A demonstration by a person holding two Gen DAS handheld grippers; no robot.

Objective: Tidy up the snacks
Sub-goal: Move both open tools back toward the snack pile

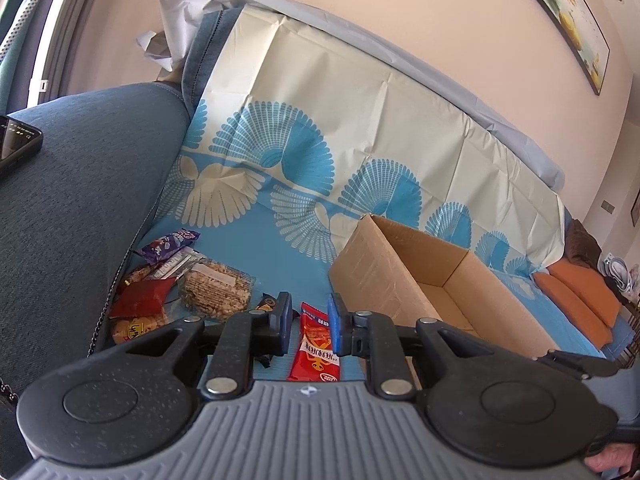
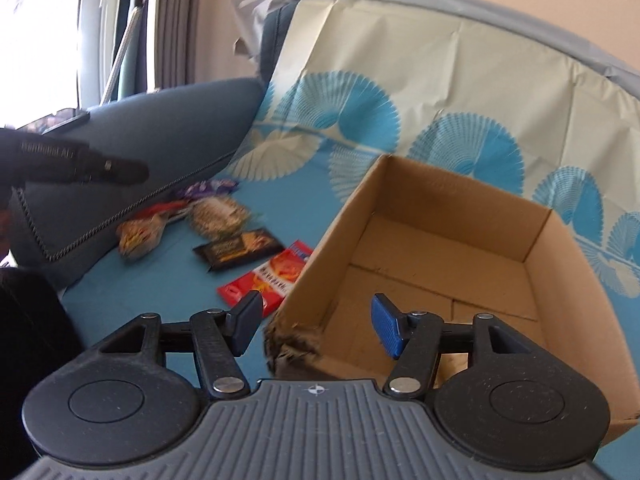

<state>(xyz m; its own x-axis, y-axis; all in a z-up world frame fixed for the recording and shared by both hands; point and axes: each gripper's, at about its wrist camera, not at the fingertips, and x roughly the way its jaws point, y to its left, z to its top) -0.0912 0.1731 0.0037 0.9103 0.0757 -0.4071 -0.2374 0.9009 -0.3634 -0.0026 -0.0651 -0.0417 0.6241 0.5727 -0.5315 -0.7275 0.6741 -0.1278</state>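
- Left wrist view: the left gripper (image 1: 308, 330) hangs over the red snack packet (image 1: 317, 344), its jaws apart on either side of the packet and holding nothing; whether the pads touch the film I cannot tell.
- The step in hand looks like the first pick, since the cardboard box (image 1: 372, 268) holds no snacks.
- The red snack packet lies flat just left of the box's near corner; a dark packet (image 2: 240, 249) lies further left, and the loose pile of snacks (image 1: 180, 280) beyond that, against the sofa arm (image 1: 80, 184).
- The right gripper (image 2: 316, 328) straddles that box corner, jaws wide, empty.
- Next move, by my judgement: close on the thin, slippery packet edgewise, then lift over the stiff box wall.
- Wrappers are glossy crinkled film; the box is matt corrugated board with a frayed corner.
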